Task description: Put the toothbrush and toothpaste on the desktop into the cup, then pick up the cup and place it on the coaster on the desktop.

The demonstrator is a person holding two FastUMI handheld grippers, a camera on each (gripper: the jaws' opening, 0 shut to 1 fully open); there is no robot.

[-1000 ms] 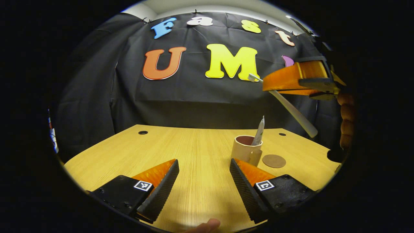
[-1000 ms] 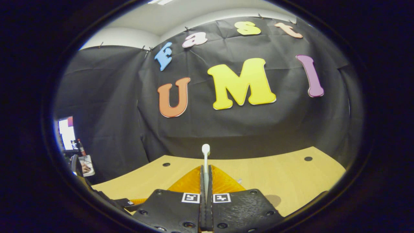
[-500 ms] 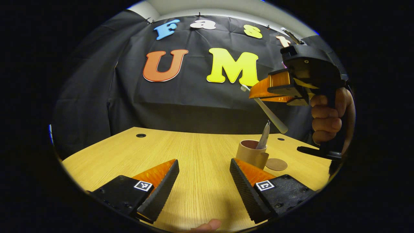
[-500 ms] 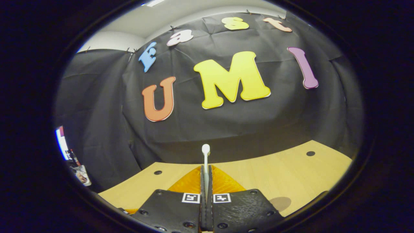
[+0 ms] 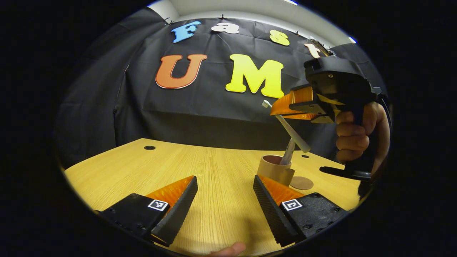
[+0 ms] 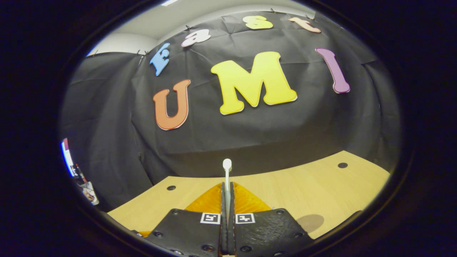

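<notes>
the toothbrush (image 5: 291, 130) hangs tilted, handle end just above the cup (image 5: 273, 168), clamped in the right gripper (image 5: 276, 109). the toothpaste (image 5: 287, 154) stands in the cup, beside the coaster (image 5: 301, 183) on the tabletop (image 5: 214, 178). the left gripper (image 5: 225, 198) hovers with fingers apart. risk: the slanted handle may catch the rim or tube and tip the cup.

Each hand-held gripper (image 5: 225, 200) has a black screw-studded body with square coded markers.
</notes>
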